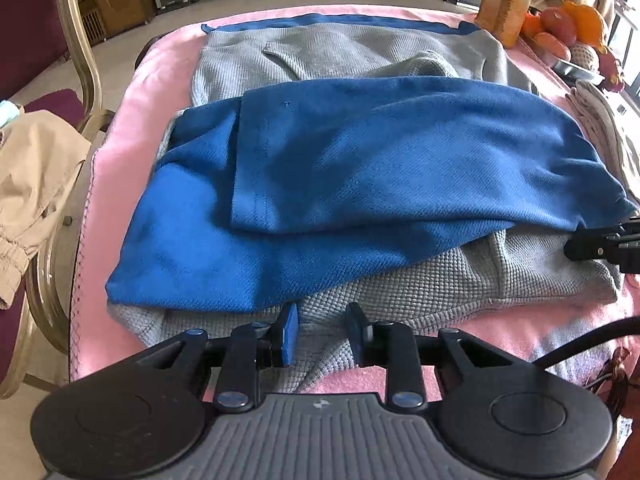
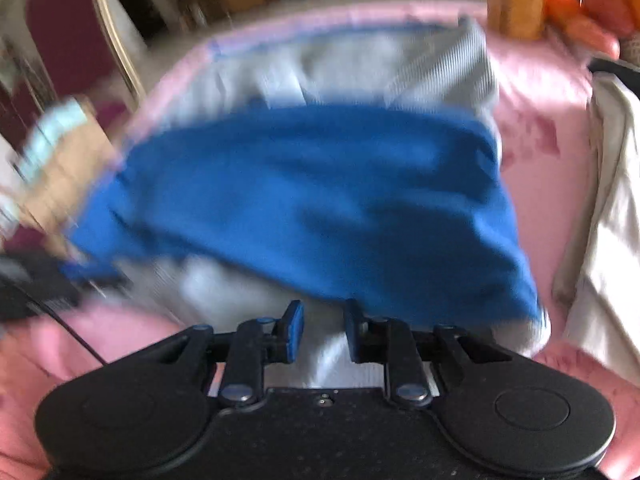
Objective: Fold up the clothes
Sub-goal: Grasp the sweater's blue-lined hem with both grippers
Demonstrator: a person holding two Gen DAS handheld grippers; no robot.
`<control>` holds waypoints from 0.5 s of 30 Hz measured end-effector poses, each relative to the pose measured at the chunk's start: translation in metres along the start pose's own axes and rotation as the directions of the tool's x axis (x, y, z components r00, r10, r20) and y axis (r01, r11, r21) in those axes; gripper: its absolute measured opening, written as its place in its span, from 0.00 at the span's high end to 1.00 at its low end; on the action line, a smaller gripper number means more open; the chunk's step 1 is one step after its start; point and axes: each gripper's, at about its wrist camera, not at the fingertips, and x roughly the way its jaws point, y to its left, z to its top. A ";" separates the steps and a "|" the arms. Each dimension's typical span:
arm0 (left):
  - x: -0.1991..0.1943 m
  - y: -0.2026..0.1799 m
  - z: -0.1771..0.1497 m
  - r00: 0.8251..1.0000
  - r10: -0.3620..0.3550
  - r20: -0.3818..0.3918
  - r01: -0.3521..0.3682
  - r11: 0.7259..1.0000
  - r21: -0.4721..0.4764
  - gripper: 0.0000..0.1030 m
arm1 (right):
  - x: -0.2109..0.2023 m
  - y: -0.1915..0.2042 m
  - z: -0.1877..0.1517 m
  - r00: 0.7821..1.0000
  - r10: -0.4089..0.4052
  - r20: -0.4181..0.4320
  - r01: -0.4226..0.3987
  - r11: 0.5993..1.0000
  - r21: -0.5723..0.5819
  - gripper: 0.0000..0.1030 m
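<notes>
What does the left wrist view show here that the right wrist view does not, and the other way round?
Only the left wrist view: the sharp waffle texture of the grey knit garment, a beige crumpled garment on the chair, and the right gripper's black tip at the blue edge.

Only the right wrist view: a blurred frame, with more of the cream folded cloth.

Both: the blue fleece sleeves across the grey garment, the pink blanket, orange fruit, and each gripper's own fingers standing apart over grey fabric.
</notes>
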 end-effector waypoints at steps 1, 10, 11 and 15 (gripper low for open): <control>0.000 0.002 0.000 1.000 -0.005 0.000 0.005 1.000 -0.009 0.70 | 0.000 0.004 0.000 1.000 -0.015 0.001 0.015 1.000 -0.022 0.85; -0.049 0.023 0.033 0.997 0.037 0.064 -0.036 0.999 -0.018 0.71 | -0.075 -0.006 0.026 0.981 0.059 0.185 -0.077 0.993 0.092 0.75; -0.060 0.028 0.042 0.995 0.043 0.091 -0.041 0.999 -0.021 0.70 | -0.092 -0.005 0.035 0.972 0.067 0.224 -0.090 0.991 0.095 0.72; -0.095 0.048 0.084 0.983 0.077 0.169 -0.066 0.996 -0.065 0.55 | -0.149 0.000 0.076 0.933 0.054 0.355 -0.095 0.990 0.101 0.54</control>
